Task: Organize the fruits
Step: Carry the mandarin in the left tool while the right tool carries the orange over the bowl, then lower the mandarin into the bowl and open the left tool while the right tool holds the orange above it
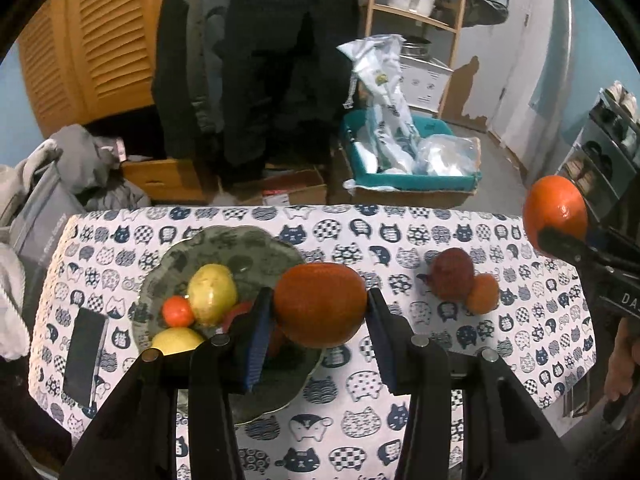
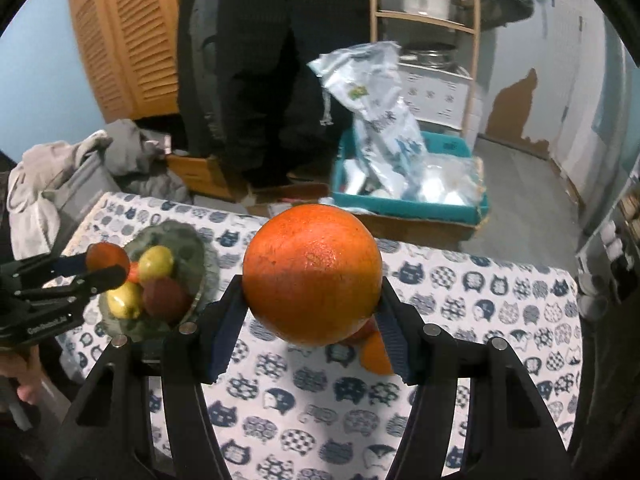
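Cat-print white-and-navy tablecloth on the table (image 1: 360, 392): the far edge runs straight across the left wrist view, with floor clutter beyond it. The left edge drops off beside the black flat slab (image 1: 85, 356) lying near that side.

Scalloped grey-green patterned plate (image 1: 248, 248) sits left of centre, well inside the far edge. On it: a yellow-green round fruit (image 1: 212, 294), a small red-orange round fruit (image 1: 178, 311) touching it, a yellow fruit (image 1: 178, 340) at the near rim, and a dark red fruit (image 2: 166, 298) seen from the right wrist view.

Open cloth lies between the plate and the right-hand pair: a dark red round fruit (image 1: 452, 274) touching a smaller orange fruit (image 1: 482, 293). There is bare cloth in front of both groups too.

Right gripper (image 2: 312, 332) is clamped on a large bright orange (image 2: 312, 274), held clear above the cloth right of the plate.

Left gripper (image 1: 318, 340) is clamped on a darker orange round fruit (image 1: 320, 304), held above the plate's right rim.

A hand (image 1: 622, 360) shows at the right margin behind the right gripper.
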A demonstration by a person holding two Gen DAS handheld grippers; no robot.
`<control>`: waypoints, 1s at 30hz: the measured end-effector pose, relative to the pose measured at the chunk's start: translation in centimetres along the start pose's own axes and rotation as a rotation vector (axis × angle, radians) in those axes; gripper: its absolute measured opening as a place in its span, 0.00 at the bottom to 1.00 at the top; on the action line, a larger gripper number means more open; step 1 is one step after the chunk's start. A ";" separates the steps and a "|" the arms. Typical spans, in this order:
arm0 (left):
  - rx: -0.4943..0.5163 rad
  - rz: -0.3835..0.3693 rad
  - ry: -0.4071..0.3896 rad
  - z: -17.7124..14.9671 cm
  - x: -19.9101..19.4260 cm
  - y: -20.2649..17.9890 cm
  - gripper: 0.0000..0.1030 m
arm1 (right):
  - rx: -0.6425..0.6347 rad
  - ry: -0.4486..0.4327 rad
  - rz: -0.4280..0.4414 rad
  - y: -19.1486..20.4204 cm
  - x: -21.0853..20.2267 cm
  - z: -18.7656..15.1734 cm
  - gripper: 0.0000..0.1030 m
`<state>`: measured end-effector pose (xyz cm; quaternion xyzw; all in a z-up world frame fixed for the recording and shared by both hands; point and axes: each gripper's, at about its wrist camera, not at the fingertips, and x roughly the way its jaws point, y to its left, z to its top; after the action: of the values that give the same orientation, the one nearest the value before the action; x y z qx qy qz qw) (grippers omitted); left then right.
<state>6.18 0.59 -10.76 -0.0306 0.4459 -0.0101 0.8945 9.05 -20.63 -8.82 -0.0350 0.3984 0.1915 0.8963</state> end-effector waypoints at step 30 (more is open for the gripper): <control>-0.175 0.037 0.190 -5.1 6.9 9.6 0.45 | -0.125 0.169 0.175 12.8 10.7 0.7 0.61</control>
<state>6.19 9.59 -19.89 -0.0992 0.5283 0.0423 0.8422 11.30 -5.24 -14.92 -0.0717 0.4611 0.2898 0.8356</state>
